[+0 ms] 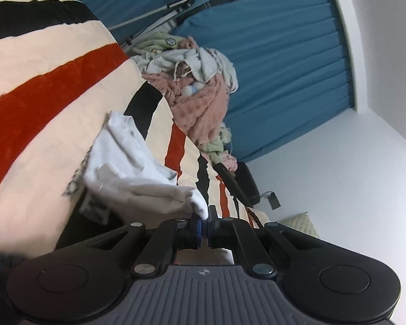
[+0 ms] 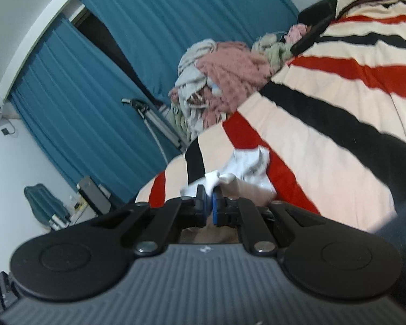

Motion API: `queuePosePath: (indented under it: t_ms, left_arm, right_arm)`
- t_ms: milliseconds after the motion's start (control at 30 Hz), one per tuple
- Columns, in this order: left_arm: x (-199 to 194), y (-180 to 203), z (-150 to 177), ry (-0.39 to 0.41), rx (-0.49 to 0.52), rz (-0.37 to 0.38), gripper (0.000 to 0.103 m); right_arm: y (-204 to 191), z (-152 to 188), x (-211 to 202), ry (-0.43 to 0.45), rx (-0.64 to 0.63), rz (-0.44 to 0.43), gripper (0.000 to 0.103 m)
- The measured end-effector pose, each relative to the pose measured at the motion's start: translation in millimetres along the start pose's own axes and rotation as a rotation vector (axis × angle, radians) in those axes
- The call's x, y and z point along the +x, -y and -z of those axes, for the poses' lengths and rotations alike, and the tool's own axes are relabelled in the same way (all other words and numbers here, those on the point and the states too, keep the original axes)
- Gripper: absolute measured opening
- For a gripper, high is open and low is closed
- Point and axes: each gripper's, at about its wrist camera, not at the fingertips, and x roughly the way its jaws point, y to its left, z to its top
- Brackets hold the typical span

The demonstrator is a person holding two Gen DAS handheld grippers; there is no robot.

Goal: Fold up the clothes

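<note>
A white garment with a dark printed patch lies crumpled on a cream blanket with red and black stripes. My left gripper is shut on a bunched edge of the white garment. In the right wrist view the same white garment lies on the striped blanket, and my right gripper is shut on another edge of it. Both views are tilted sideways. The rest of the garment between the grippers is partly hidden by folds.
A heap of unfolded clothes, pink, grey and pale green, sits at the far side of the bed. Blue curtains hang behind it. A metal tripod stands beside the bed. A black chair is near the white wall.
</note>
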Motion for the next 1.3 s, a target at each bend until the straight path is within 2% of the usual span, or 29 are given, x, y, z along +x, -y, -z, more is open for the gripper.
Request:
queuePosePath:
  t_ms: [100, 167, 267, 367, 500, 700, 767, 800, 833, 867, 900, 933, 1000, 1100, 1167, 1200, 1267, 1300]
  left_arm:
    - [38, 14, -39, -0.011, -0.003, -0.083, 0.004]
    - [69, 18, -65, -0.011, 0.000, -0.132, 0.006]
    - [119, 14, -97, 0.010, 0.037, -0.186, 0.007]
    - [160, -7, -119, -0.013, 0.028, -0.235, 0.006]
    - [191, -35, -134, -0.007, 0.062, -0.239, 0.005]
    - [229, -67, -134, -0.041, 0.138, -0.232, 0.005]
    - [236, -75, -135, -0.053, 0.137, -0.231, 0.005]
    - [238, -77, -135, -0.054, 0.143, -0.228, 0.009]
    - [236, -77, -135, -0.048, 0.157, -0.222, 0.020]
    - [235, -75, -134, -0.047, 0.183, -0.219, 0.031]
    - [232, -72, -132, -0.051, 0.227, -0.219, 0.057]
    - [231, -68, -129, -0.055, 0.270, -0.224, 0.072]
    - [233, -63, -121, -0.062, 0.350, -0.247, 0.076]
    - [237, -58, -110, -0.073, 0.452, -0.280, 0.075]
    - [245, -65, -107, -0.085, 0.443, -0.290, 0.072]
    - [249, -68, -105, -0.094, 0.445, -0.290, 0.067]
    - [255, -73, -102, -0.111, 0.449, -0.288, 0.052]
    - [257, -73, -102, -0.112, 0.453, -0.285, 0.037]
  right_arm:
    - [-8, -23, 44, -0.002, 0.018, 0.010, 0.007]
    - [-17, -38, 81, -0.007, -0.014, 0.039, 0.008]
    - [-27, -52, 139, -0.002, -0.085, 0.082, 0.008]
    - [-19, -55, 192, -0.043, -0.075, 0.118, 0.008]
    - [5, -44, 240, -0.062, -0.106, 0.130, 0.008]
    - [51, -28, 281, -0.143, -0.030, 0.084, 0.011]
    - [55, -28, 283, -0.162, -0.017, 0.067, 0.026]
    - [57, -28, 280, -0.160, -0.005, 0.033, 0.057]
    - [58, -27, 275, -0.151, 0.014, -0.012, 0.087]
    - [57, -27, 268, -0.135, 0.034, -0.048, 0.092]
    - [54, -28, 262, -0.123, 0.040, -0.063, 0.091]
    - [50, -30, 258, -0.113, 0.041, -0.072, 0.091]
    - [41, -30, 252, -0.120, -0.017, -0.062, 0.091]
    - [31, -26, 257, -0.147, -0.200, 0.026, 0.090]
    - [38, -22, 268, -0.165, -0.242, 0.070, 0.077]
    - [44, -20, 275, -0.185, -0.230, 0.087, 0.069]
    - [57, -17, 290, -0.233, -0.186, 0.103, 0.061]
    - [61, -15, 294, -0.244, -0.175, 0.104, 0.047]
